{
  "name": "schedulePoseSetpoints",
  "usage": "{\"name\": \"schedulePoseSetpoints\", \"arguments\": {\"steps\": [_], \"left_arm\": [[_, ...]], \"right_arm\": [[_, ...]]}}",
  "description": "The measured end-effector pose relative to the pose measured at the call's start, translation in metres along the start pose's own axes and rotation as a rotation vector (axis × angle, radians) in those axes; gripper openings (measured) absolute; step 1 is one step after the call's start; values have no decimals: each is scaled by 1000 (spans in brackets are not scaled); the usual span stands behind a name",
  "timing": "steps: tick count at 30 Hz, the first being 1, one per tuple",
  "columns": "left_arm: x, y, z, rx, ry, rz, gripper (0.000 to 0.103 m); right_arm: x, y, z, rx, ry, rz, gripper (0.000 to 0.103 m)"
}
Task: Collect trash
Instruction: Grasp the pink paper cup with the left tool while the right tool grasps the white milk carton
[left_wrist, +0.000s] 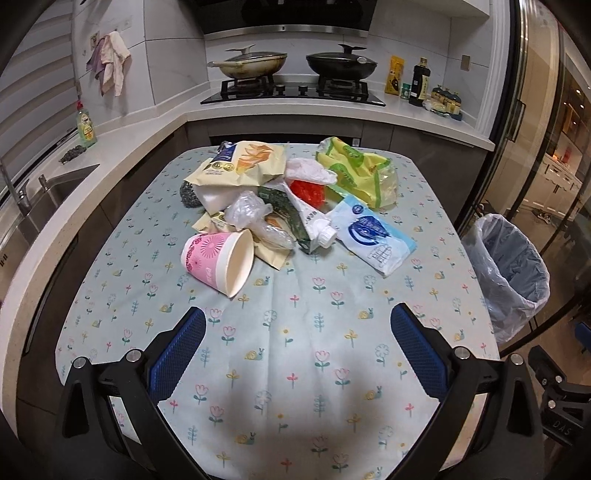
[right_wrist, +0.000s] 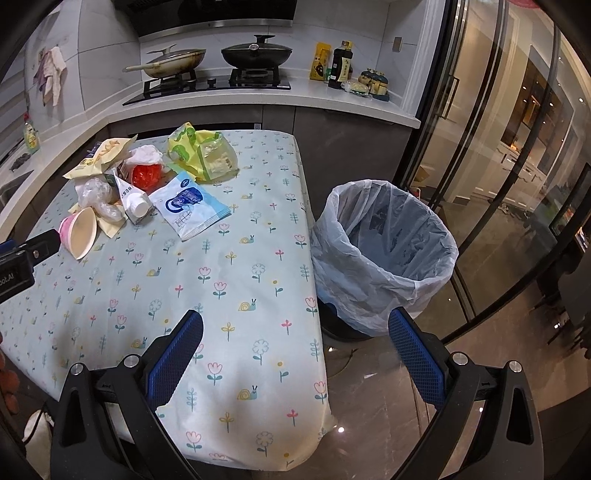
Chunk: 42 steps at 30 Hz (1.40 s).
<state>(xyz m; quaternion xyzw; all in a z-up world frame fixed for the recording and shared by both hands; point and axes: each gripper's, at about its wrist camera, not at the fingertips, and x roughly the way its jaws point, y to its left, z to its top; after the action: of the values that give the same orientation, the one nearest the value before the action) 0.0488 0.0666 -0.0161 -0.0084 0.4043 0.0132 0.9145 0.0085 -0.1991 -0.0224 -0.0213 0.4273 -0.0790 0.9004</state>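
A heap of trash lies at the far end of the flowered table (left_wrist: 295, 350): a pink paper cup (left_wrist: 218, 260) on its side, a blue-white pouch (left_wrist: 373, 234), a yellow-green bag (left_wrist: 356, 171), a chip bag (left_wrist: 243, 162), crumpled clear plastic (left_wrist: 255, 218) and a red wad (left_wrist: 308, 192). My left gripper (left_wrist: 297, 325) stands open over bare cloth, short of the cup. In the right wrist view the same pile shows the cup (right_wrist: 79, 232) and the pouch (right_wrist: 190, 208). My right gripper (right_wrist: 295, 328) is open above the table's right edge, beside the lined bin (right_wrist: 384, 254).
A counter with a gas hob (left_wrist: 291, 90), two pans and bottles (left_wrist: 419, 83) runs behind the table. A sink (left_wrist: 48, 192) sits at the left. Glass doors (right_wrist: 498, 147) stand right of the bin (left_wrist: 506, 273). The left gripper's body (right_wrist: 22, 258) pokes in at the right view's left edge.
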Motion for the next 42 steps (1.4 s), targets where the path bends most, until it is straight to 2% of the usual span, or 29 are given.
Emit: {"name": "schedulePoseSetpoints", "arguments": {"steps": [5, 12, 20, 22, 28, 31, 34, 38, 42], "left_arm": [[28, 35, 11, -29, 26, 4, 96], [72, 74, 21, 37, 44, 3, 96], [122, 106, 32, 81, 79, -66, 96], [133, 111, 33, 73, 96, -109, 96], [160, 114, 34, 40, 151, -158, 96], [164, 115, 34, 13, 146, -178, 95], [164, 115, 37, 4, 134, -193, 86], [163, 117, 39, -2, 133, -202, 85], [159, 122, 41, -9, 135, -201, 71]], "right_arm": [[16, 16, 9, 5, 21, 10, 96], [38, 51, 24, -4, 50, 32, 96], [64, 94, 40, -25, 82, 39, 96], [70, 105, 45, -26, 87, 44, 96], [87, 131, 56, -29, 106, 82, 96], [93, 144, 62, -41, 108, 98, 96], [99, 157, 70, -52, 115, 127, 96], [105, 175, 84, -84, 103, 151, 96], [113, 192, 100, -119, 73, 183, 96]]}}
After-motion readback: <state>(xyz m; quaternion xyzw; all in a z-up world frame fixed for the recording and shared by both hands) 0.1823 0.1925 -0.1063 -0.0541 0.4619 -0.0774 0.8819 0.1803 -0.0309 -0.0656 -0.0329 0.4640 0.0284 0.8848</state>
